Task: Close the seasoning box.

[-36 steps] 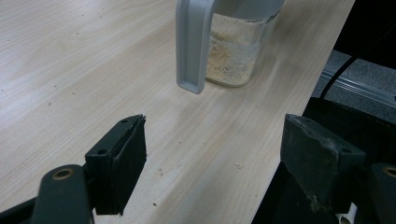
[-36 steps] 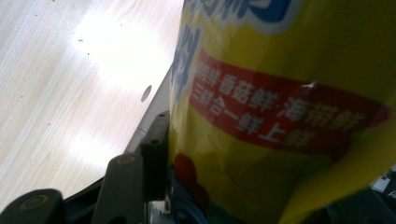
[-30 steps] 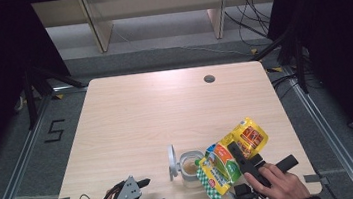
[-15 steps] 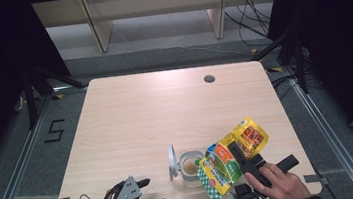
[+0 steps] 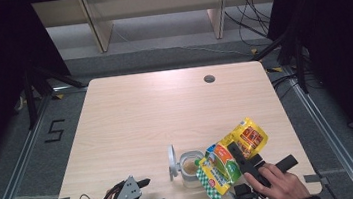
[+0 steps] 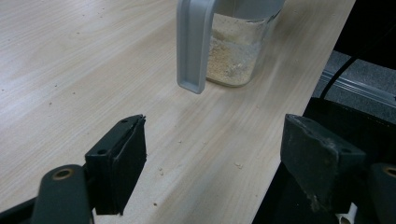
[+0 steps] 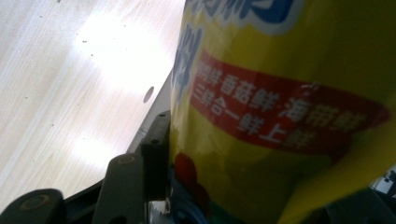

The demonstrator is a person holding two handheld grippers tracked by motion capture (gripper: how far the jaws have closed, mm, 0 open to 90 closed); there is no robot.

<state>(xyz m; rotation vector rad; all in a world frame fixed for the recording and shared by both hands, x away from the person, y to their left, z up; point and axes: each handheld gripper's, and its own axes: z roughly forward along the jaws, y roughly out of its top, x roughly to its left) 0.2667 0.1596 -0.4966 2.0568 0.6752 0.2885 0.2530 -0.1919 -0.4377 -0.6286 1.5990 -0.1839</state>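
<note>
A clear glass jar with pale powder in its bottom stands near the table's front edge, its grey hinged lid swung open to its left. The jar and lid also appear in the left gripper view. A yellow and green snack pouch is tilted over the jar's right side, with my right gripper shut on it. The pouch sits close up in the right gripper view. My left gripper rests at the front left edge, open, nothing between its fingers.
The light wood table has a round cable hole at the back right. Small crumbs lie on the wood near the jar. Shelving legs and cables stand beyond the far edge. Dark floor and rails flank both sides.
</note>
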